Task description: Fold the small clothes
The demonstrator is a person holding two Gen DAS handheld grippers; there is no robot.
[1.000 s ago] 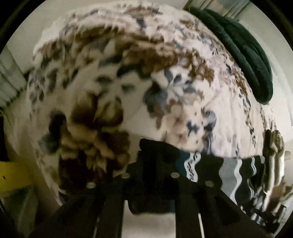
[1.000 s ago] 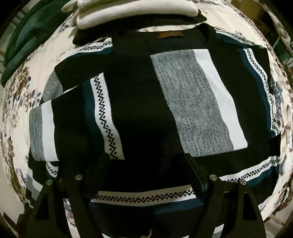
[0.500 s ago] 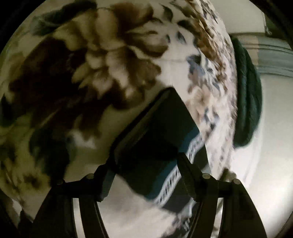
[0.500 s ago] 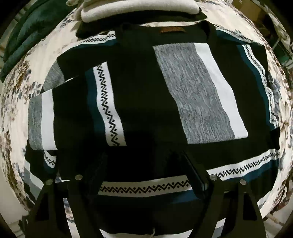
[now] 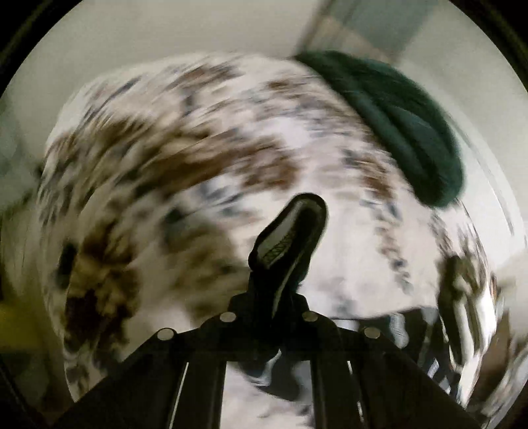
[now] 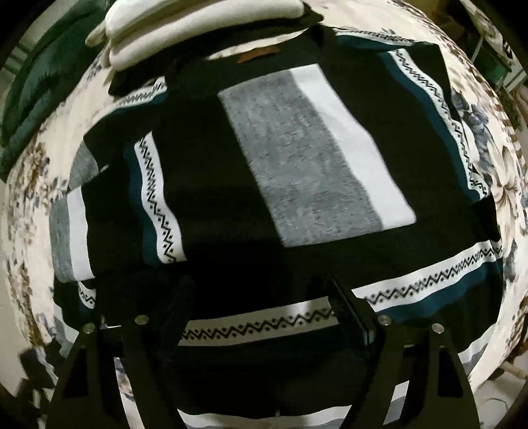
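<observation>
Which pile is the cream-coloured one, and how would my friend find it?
Start at the flowery bedspread and the big black striped shirt spread on it. Just past the shirt's collar sits the cream stack of folded clothes. It is plain and pale, unlike the patterned shirt and the dark green blanket beside it.

We count one patterned black shirt [image 6: 231,204] spread on one floral bedspread [image 6: 508,171]. We see one stack of folded cream clothes [image 6: 198,23] above its collar, with one black folded piece [image 6: 132,82] under that stack. We count one dark green blanket [image 5: 402,125] at the bed's edge, and two grippers: left gripper [image 5: 280,280], right gripper [image 6: 260,300].
</observation>
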